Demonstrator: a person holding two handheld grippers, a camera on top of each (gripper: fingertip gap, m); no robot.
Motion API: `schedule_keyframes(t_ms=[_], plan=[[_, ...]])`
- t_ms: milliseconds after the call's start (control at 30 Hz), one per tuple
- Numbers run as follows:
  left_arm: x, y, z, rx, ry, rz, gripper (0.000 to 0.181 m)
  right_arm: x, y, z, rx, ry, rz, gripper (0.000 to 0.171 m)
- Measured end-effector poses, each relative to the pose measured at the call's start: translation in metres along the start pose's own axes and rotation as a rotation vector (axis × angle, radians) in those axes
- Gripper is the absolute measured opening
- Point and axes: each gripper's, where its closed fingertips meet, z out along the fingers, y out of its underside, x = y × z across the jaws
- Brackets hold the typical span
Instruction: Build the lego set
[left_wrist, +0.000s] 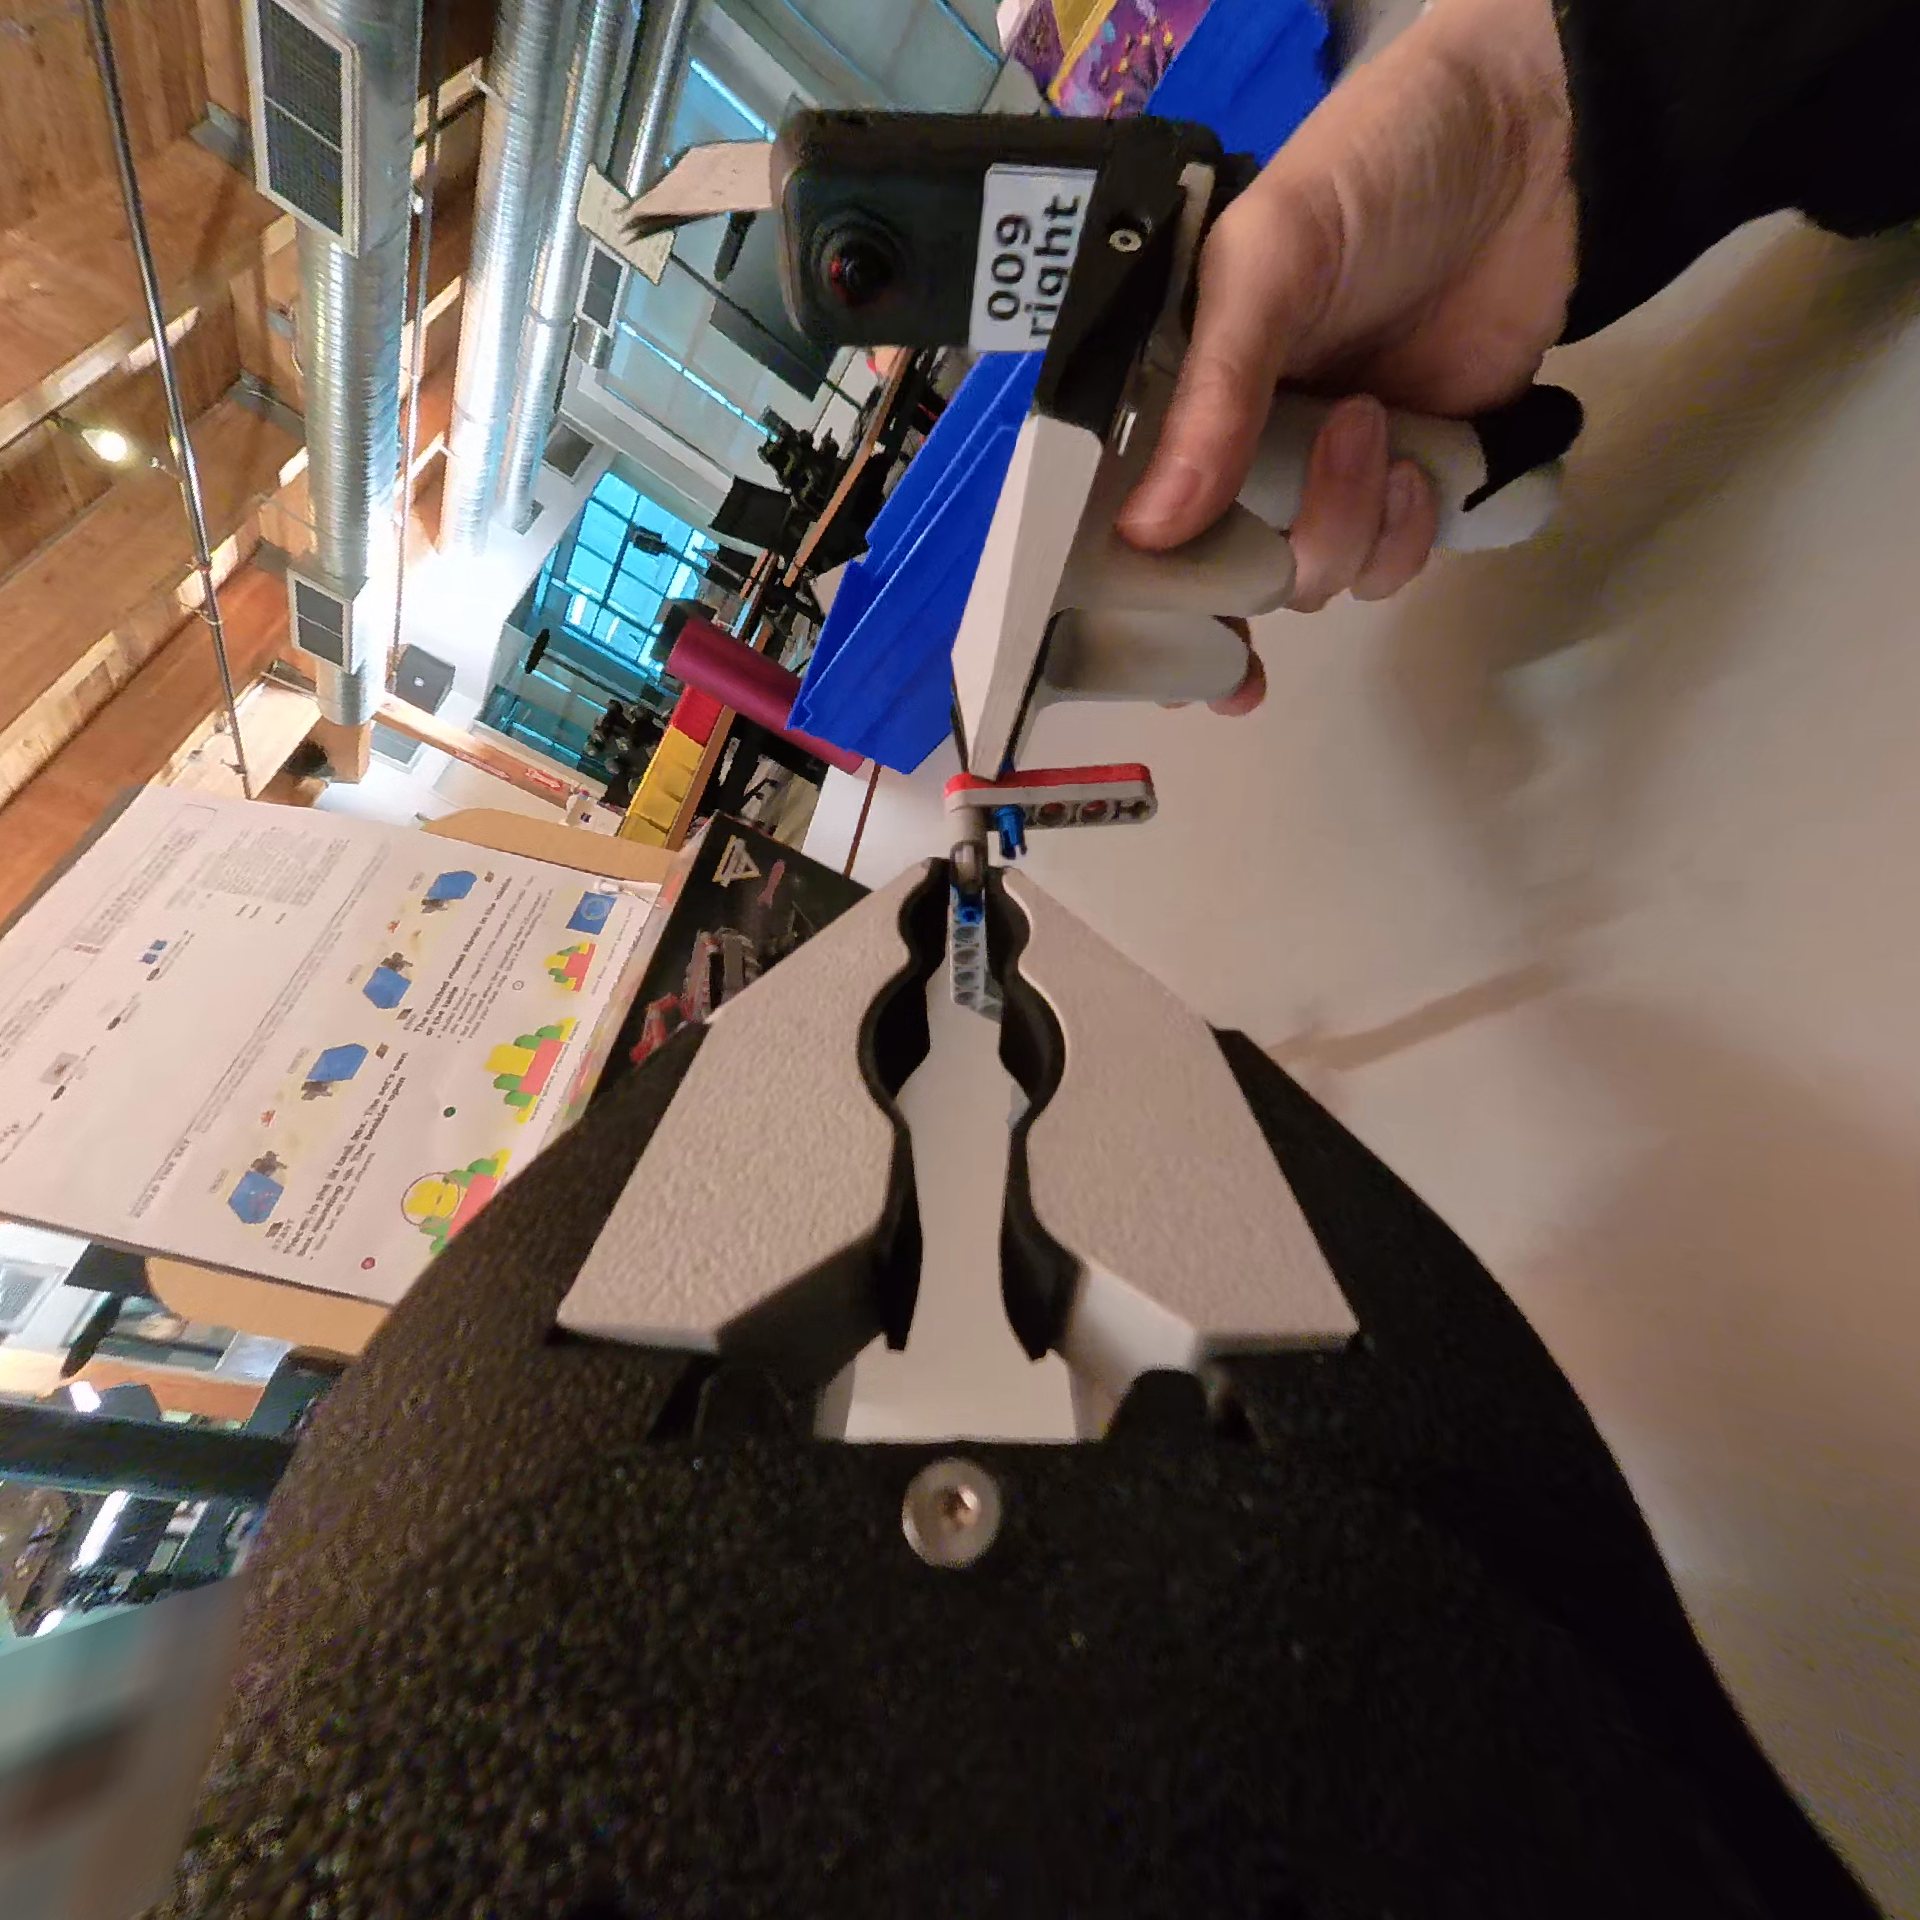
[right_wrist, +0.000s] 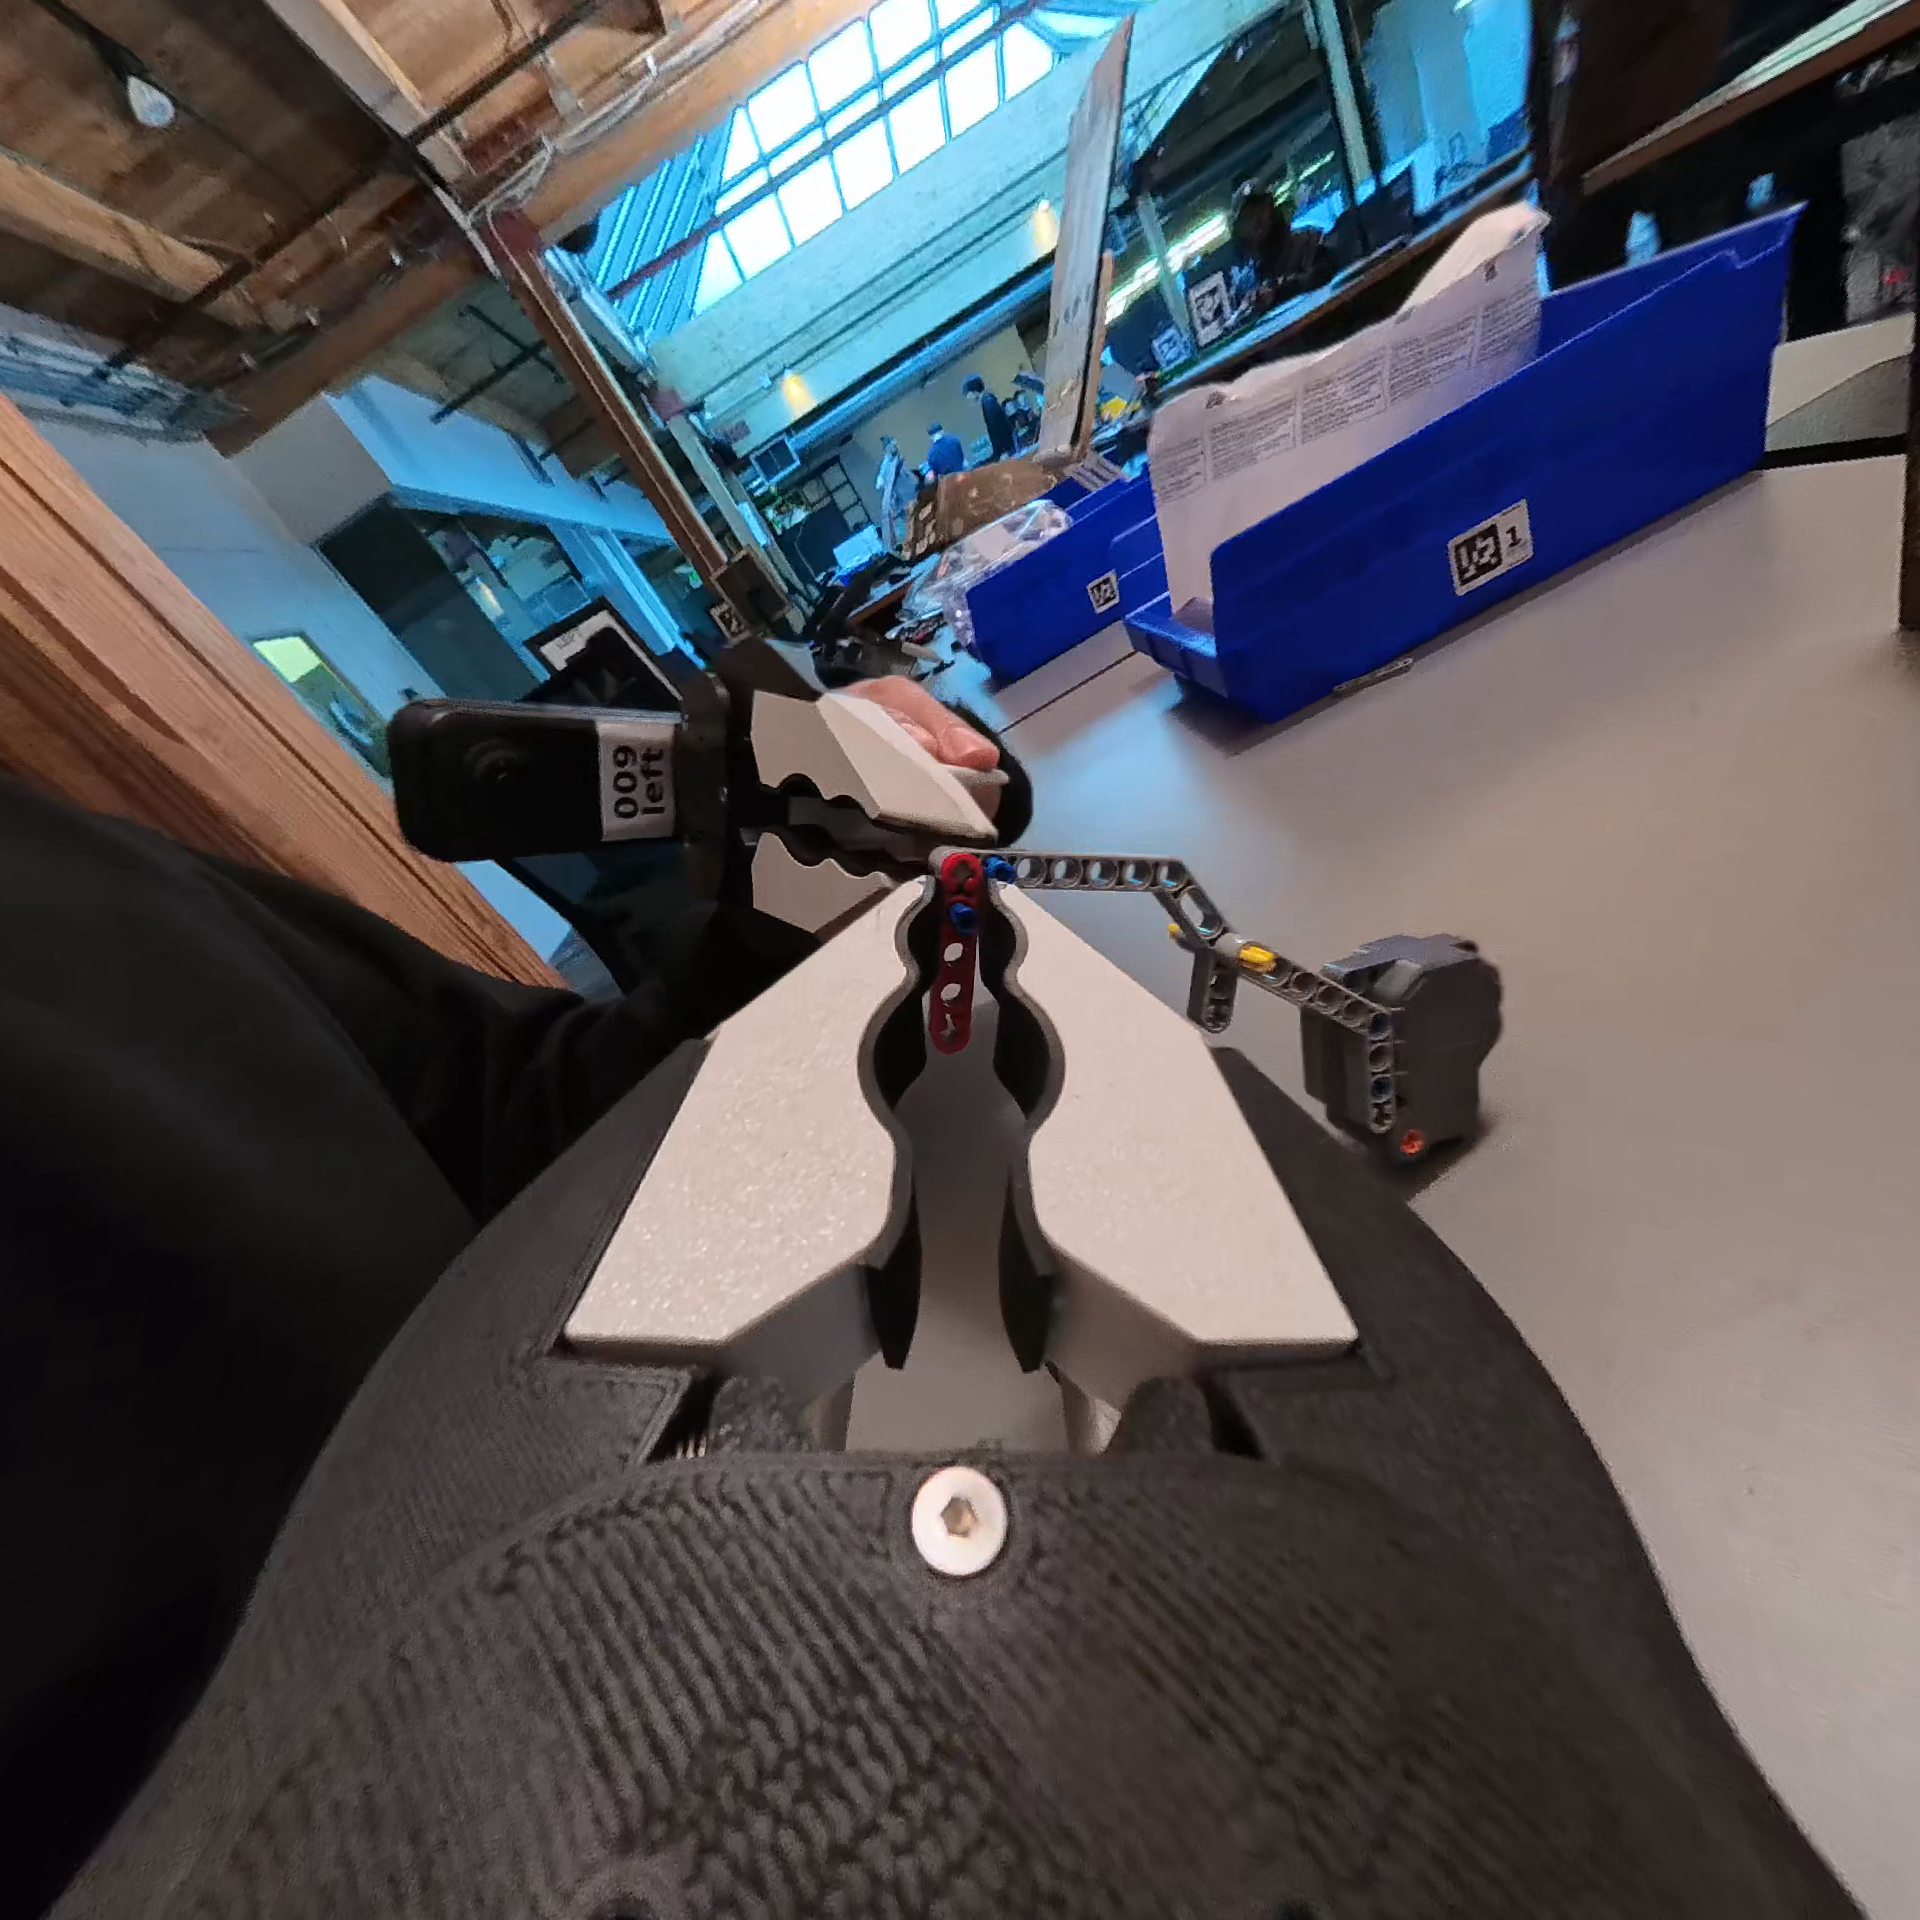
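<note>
In the left wrist view my left gripper (left_wrist: 966, 875) is shut on a light grey holed beam (left_wrist: 970, 954). My right gripper (left_wrist: 985, 758) comes in from above, shut on a thin red beam (left_wrist: 1070, 790) with a blue pin (left_wrist: 1006, 833), and meets the grey beam's tip. In the right wrist view my right gripper (right_wrist: 961, 885) holds the red beam (right_wrist: 952, 977) upright. My left gripper (right_wrist: 935, 844) holds the end of a long grey beam assembly (right_wrist: 1091, 875). The assembly bends down to a grey motor block (right_wrist: 1392, 1034) on the table (right_wrist: 1610, 935).
Blue bins (right_wrist: 1455, 540) stand at the table's far side, one with a folded paper sheet (right_wrist: 1340, 416). A printed instruction sheet (left_wrist: 270, 1039) and a dark set box (left_wrist: 748, 935) stand to the left in the left wrist view. A hand (left_wrist: 1382, 312) grips the right gripper's handle. Less than 4 cm separates the two grippers' tips.
</note>
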Motion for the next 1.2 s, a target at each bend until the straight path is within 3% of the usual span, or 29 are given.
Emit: schedule_keyframes(t_ms=[333,600,700,1000,1100,1167,1200], plan=[[0.004,-0.005,-0.001,0.007,0.039,0.006,0.003,-0.004,0.001,-0.006,-0.045,-0.012,-0.002,0.005],[0.004,-0.006,0.0,0.051,0.028,-0.033,0.003,-0.003,0.01,-0.005,-0.034,-0.064,0.066,0.015],[0.005,-0.006,0.0,0.062,0.038,-0.051,0.004,-0.006,0.006,-0.003,-0.008,-0.088,0.058,0.006],[0.008,-0.007,-0.003,0.056,0.083,-0.058,0.003,-0.006,0.009,-0.007,-0.088,-0.09,-0.007,0.006],[0.0,0.003,-0.011,0.016,0.058,-0.054,0.003,0.004,-0.007,-0.023,-0.006,-0.022,-0.004,0.007],[-0.015,0.014,-0.023,0.01,0.008,-0.104,0.003,0.021,-0.029,-0.055,0.095,0.073,0.005,0.006],[-0.021,0.011,-0.026,0.041,-0.018,-0.137,0.003,0.026,-0.027,-0.063,0.058,0.125,-0.024,0.006]])
